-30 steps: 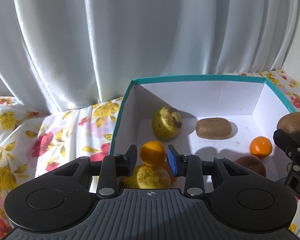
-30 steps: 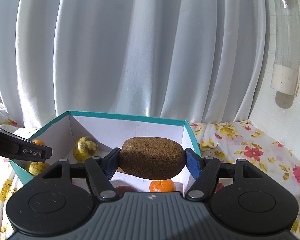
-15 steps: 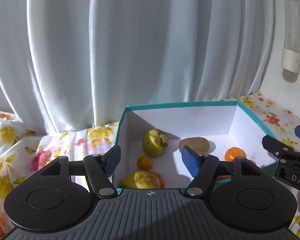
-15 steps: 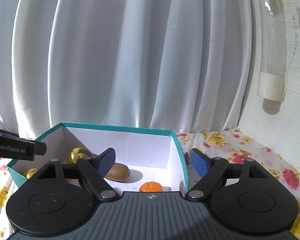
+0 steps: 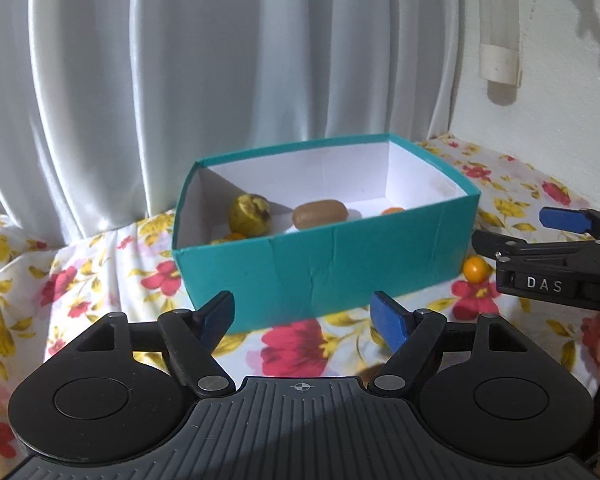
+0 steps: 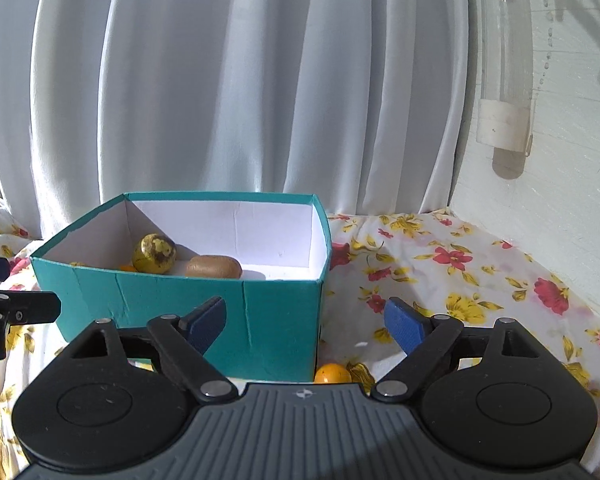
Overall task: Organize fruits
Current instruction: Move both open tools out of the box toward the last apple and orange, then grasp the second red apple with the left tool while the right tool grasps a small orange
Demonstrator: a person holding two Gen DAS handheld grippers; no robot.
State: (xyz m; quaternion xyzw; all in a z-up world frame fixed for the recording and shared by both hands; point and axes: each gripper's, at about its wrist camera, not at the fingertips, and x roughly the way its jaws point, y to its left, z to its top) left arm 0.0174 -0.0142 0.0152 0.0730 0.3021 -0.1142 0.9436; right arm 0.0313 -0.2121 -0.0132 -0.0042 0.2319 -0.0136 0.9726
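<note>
- The left gripper (image 5: pixel 303 316) is hovering over the floral cloth (image 5: pixel 296 344) in front of the teal box (image 5: pixel 328 268), its jaws standing wide with nothing between them; they have just been opening.
- The right gripper (image 6: pixel 305 322) is hanging before the box's near right corner, jaws likewise spread wide and gripping nothing, having just been opening too.
- Inside the box, a brown kiwi (image 5: pixel 320 213) is lying near the middle of the white floor, lengthwise along the back wall.
- A yellow, brown-spotted fruit (image 5: pixel 249 212) is sitting just left of the kiwi, toward the box's back left corner.
- A small orange (image 5: pixel 393 211) is peeking over the near wall at the box's right side, and another orange (image 5: pixel 236 236) is showing at the left, mostly hidden by the rim.
- One more small orange fruit (image 6: pixel 332 374) is lying on the cloth outside the box, just beside its near right corner.
- A white curtain (image 6: pixel 220 80) is hanging behind the box.
</note>
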